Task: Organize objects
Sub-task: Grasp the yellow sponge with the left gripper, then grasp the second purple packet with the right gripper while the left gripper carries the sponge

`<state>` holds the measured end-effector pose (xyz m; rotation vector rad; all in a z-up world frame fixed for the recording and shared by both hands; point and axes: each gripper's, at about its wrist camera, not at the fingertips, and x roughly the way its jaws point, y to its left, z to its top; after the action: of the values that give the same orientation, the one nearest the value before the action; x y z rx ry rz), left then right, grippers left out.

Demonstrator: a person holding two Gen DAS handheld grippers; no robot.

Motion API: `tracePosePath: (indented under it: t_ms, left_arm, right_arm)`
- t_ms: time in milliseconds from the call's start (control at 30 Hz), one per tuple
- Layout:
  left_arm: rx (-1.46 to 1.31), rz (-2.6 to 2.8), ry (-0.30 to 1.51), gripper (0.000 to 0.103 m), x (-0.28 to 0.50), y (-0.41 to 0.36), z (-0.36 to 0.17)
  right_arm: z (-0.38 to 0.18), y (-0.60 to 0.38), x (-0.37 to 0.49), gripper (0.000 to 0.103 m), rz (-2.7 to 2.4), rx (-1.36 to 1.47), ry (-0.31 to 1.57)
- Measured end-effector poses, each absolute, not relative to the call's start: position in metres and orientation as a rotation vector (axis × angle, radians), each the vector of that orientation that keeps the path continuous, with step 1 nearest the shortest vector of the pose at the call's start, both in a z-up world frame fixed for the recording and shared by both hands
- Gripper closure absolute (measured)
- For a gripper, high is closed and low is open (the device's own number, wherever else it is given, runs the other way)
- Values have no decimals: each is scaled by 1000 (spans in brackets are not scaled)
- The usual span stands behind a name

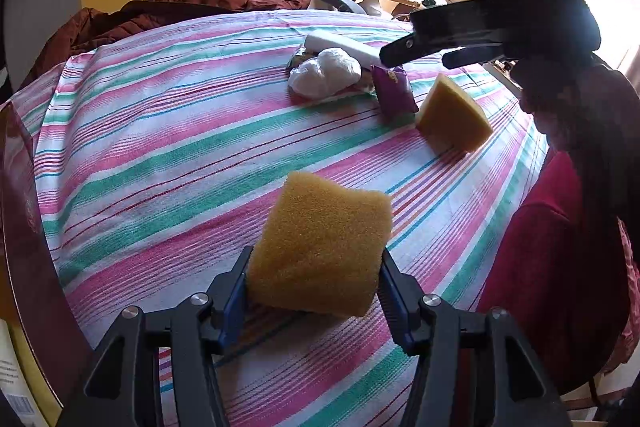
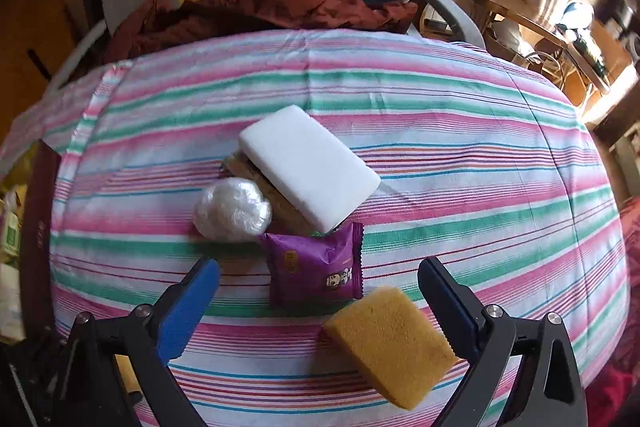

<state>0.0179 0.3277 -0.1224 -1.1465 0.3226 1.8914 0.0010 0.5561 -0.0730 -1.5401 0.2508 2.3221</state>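
A yellow sponge sits clamped in the left gripper at lower centre, likely bound for the upper-right pile; the right gripper gapes empty.

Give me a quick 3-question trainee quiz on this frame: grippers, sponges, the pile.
1. True or false: the left gripper is shut on a yellow sponge.
2. Which item lies nearest the second yellow sponge on the striped cloth? A) white foam block B) purple snack packet C) clear plastic ball
3. Fill in: the right gripper is ____, holding nothing.

Key: 1 true; 2 B; 3 open.
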Motion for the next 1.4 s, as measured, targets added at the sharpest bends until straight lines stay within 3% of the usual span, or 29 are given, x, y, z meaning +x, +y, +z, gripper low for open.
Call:
tracePosePath:
  t_ms: [100, 267, 367, 567, 900, 1400]
  left_arm:
    - [-1140, 1891, 315, 44, 17, 327, -123]
    - [-1125, 1892, 311, 44, 18, 325, -124]
    - [-1110, 1902, 313, 44, 19, 325, -125]
    - [-1101, 1920, 333, 46, 23, 326, -125]
    - [-1132, 1980, 350, 48, 31, 306, -117]
    - [-980, 2185, 321, 48, 41, 256, -47]
  right_arm:
    - [-94, 558, -10, 9, 2268, -1650, 218]
    - [-107, 550, -10, 44, 2246, -1686, 95]
    - [-93, 545, -3, 53, 2299, -1621, 105]
    - [-74, 511, 6, 53, 2428, -1540, 119]
    - [-69, 452, 17, 53, 2639, -1508, 324]
    - [-85, 436, 17, 53, 2602, -1592, 230]
